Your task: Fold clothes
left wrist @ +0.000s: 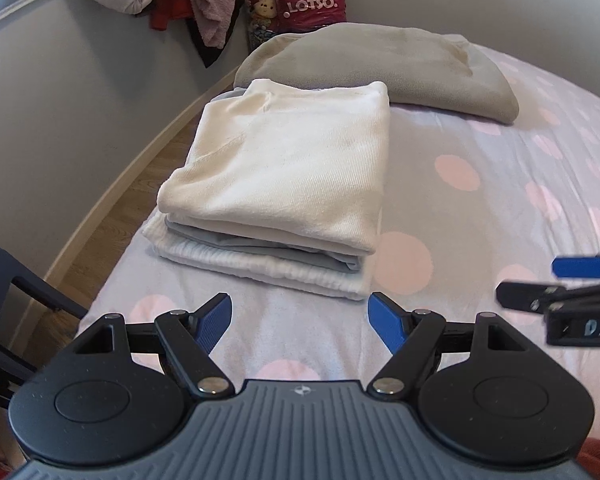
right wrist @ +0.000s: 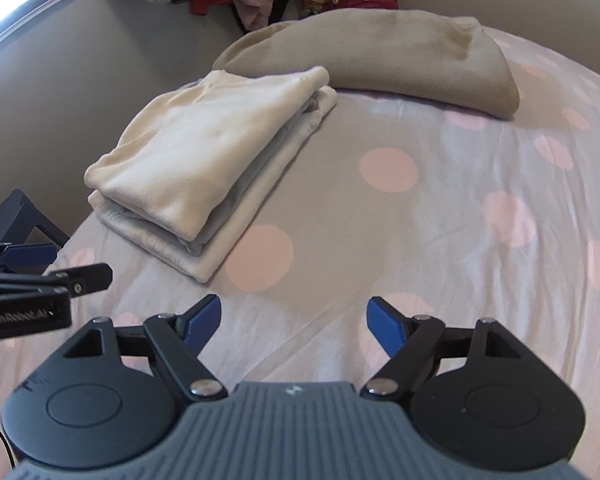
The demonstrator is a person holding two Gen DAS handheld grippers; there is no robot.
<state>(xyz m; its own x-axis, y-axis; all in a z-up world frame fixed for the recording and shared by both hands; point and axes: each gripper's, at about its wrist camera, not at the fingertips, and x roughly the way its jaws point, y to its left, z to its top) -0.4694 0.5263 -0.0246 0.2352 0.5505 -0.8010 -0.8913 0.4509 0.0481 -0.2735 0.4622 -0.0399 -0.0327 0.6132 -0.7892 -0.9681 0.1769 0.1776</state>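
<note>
Clothes are out of both claws' grasp: the left gripper (left wrist: 300, 320), low in its own view, has its blue pads spread wide over the spotted bedsheet (left wrist: 480, 208) with nothing between them, and the right gripper (right wrist: 294, 320) is spread just as wide and equally empty. Each claw shows at the edge of the other's view. Just beyond the left claw, centre-left of the frame, lies the stack of folded clothes (left wrist: 284, 184), a cream top uppermost. Behind it, touching its far edge, a beige folded blanket (left wrist: 380, 64) crosses the upper frame.
</note>
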